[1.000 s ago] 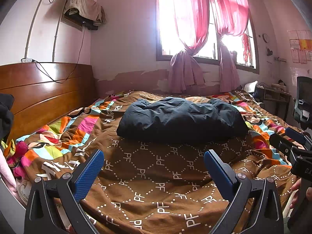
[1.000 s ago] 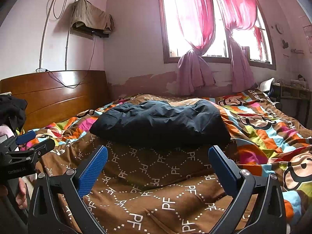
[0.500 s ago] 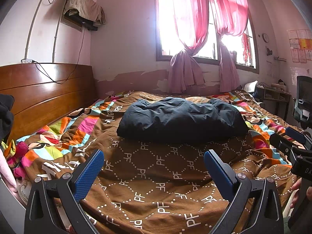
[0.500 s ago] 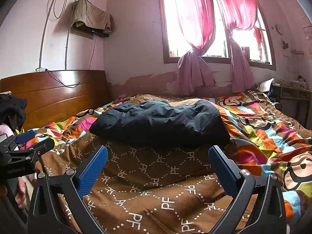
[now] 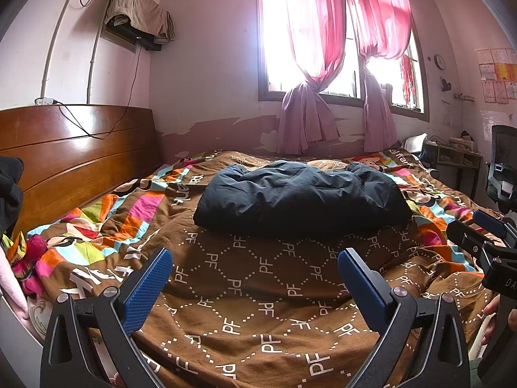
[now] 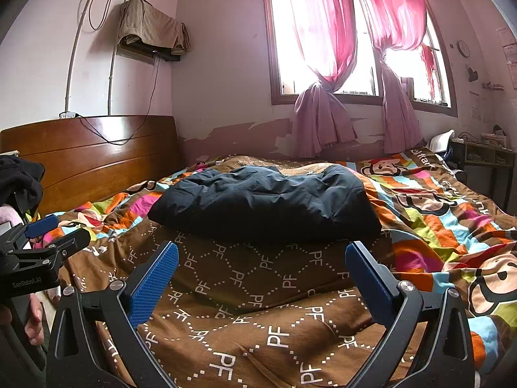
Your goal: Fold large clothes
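Observation:
A dark navy padded garment (image 5: pixel 300 200) lies in a folded, puffy bundle in the middle of the bed; it also shows in the right wrist view (image 6: pixel 265 203). My left gripper (image 5: pixel 255 268) is open and empty, held over the brown quilt well short of the garment. My right gripper (image 6: pixel 261 263) is open and empty too, just short of the garment's near edge. Each gripper shows at the edge of the other's view: the right one (image 5: pixel 481 236) and the left one (image 6: pixel 48 236).
The bed is covered by a brown and multicoloured quilt (image 5: pixel 258 291). A wooden headboard (image 5: pixel 74 155) stands at the left. Dark clothes (image 6: pixel 19 181) hang at the far left. A desk (image 5: pixel 458 158) and a black chair (image 5: pixel 504 168) stand at the right. A curtained window (image 5: pixel 332 48) is behind.

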